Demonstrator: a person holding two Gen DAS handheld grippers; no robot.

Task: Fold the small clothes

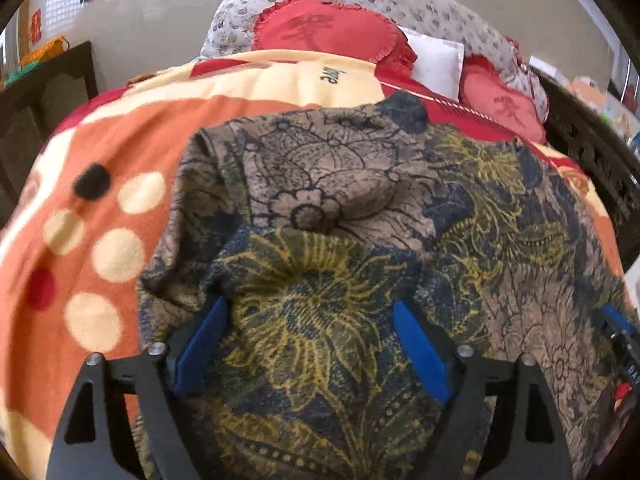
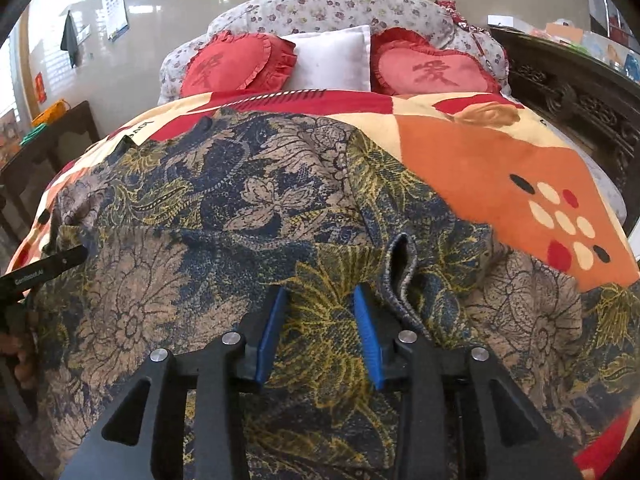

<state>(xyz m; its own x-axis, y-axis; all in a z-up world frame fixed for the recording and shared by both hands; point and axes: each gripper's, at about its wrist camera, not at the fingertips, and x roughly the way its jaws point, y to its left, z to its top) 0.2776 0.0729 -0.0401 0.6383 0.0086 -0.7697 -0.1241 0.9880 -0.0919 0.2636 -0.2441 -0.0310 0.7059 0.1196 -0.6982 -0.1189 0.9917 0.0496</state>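
Floral garment (image 1: 340, 216), tan, navy and yellow print: lies spread and rumpled on the orange spotted blanket (image 1: 100, 208) covering the bed, near end. Left tool (image 1: 308, 312): blue pads wide apart, poised over the garment's yellow flower; right tool (image 2: 320, 300): pads apart with cloth between them, a raised fold just right. Far end: two red heart cushions (image 2: 240, 64), white pillow (image 2: 332, 60) between.

Both wrist cameras look forward and slightly down along their blue-padded fingers, close above the brown, navy and yellow floral garment (image 1: 360, 208) spread on the orange, cream and red blanket (image 2: 480, 168), facing the bed's head, sharing the garment and two red heart-shaped frilled cushions (image 2: 240, 64).
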